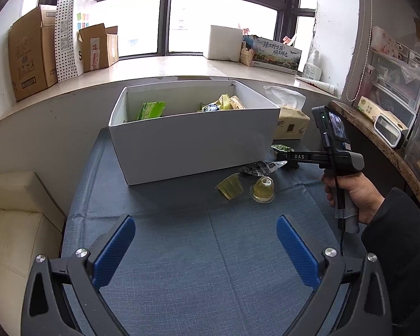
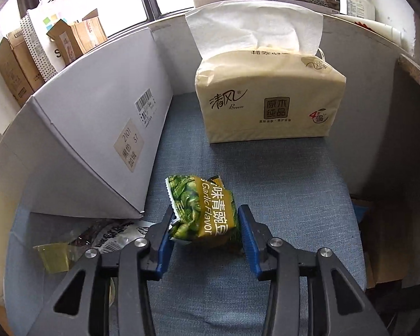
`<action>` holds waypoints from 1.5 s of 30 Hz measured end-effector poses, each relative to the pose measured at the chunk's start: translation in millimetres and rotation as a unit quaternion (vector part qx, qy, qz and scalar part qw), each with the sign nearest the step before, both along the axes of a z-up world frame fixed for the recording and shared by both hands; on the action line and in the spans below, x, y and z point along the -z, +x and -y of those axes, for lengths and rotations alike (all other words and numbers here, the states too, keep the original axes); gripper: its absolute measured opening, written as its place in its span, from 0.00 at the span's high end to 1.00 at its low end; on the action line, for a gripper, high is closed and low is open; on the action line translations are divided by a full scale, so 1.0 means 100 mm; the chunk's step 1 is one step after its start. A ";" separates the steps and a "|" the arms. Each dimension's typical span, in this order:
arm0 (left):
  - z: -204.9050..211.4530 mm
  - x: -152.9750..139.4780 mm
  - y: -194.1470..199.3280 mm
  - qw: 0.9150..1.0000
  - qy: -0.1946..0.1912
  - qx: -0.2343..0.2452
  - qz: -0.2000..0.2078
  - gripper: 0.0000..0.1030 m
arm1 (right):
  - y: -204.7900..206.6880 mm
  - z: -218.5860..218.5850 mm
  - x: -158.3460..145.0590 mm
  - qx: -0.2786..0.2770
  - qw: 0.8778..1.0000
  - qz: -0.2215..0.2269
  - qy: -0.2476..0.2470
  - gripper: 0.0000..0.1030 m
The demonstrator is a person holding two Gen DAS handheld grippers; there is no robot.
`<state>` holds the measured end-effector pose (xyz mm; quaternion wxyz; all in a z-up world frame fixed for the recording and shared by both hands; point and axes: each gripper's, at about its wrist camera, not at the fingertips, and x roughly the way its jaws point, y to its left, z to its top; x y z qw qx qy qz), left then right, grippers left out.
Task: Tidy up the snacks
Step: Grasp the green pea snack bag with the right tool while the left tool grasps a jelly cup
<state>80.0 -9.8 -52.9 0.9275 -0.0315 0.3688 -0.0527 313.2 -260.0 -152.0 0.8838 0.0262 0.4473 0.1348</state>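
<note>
At lower centre of the right wrist view, the right gripper (image 2: pixel 205 229) has its jaws drawn in on a green snack packet (image 2: pixel 201 212) lying on the blue-clothed worktop (image 2: pixel 280 196), the blue pads flanking its crumpled lower end; the left pad touches the torn edge, while the right pad sits just beside the wrapper, so a firm pinch looks likely but not certain. To do this step well, the grip probably wants to bite the packet's body rather than its loose edge, lift straight up clear of the cloth, then carry leftward over the rim of the white box (image 1: pixel 193 140), where other green and yellow packets already lie.

In the left wrist view, the left gripper (image 1: pixel 205 240) hovers at the bottom of the frame with jaws spread wide and nothing between them. At centre, in front of the box, sit two jelly cups (image 1: pixel 261 189) and a clear-and-black wrapper (image 1: pixel 261 168), not yet sorted. At right, a hand (image 1: pixel 352 196) holds the other tool's grip.

The cloth lies flat with faint creases. A cream sofa (image 1: pixel 16 218) fills the lower left, cardboard boxes (image 1: pixel 32 53) stand on the window ledge at upper left, a tissue pack (image 2: pixel 268 98) stands behind the packet, and a cluttered shelf (image 1: pixel 392 106) runs down the right edge.
</note>
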 end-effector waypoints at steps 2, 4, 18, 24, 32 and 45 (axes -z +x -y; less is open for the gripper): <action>0.02 0.00 0.07 1.000 0.007 0.005 -0.001 0.00 | -0.08 0.00 -0.05 -0.005 1.000 0.008 -0.001 0.57; 0.05 0.02 0.19 1.000 0.021 0.008 -0.003 0.00 | -0.18 0.01 -0.12 -0.011 1.000 0.018 0.001 0.57; 0.66 0.61 1.19 0.970 0.202 0.133 -0.032 0.00 | -1.25 0.35 -0.58 -0.014 0.997 0.063 0.039 0.57; 0.79 0.82 1.44 0.955 0.226 0.181 -0.059 0.05 | -1.45 0.49 -0.68 -0.008 0.996 0.076 0.049 0.57; 0.76 0.94 1.58 0.951 0.189 0.221 -0.102 0.61 | -1.57 0.50 -0.60 -0.021 0.996 0.065 0.062 0.57; 0.32 0.47 1.04 0.984 0.045 0.161 -0.058 0.67 | -1.66 0.32 -0.62 -0.042 0.994 0.071 0.074 0.57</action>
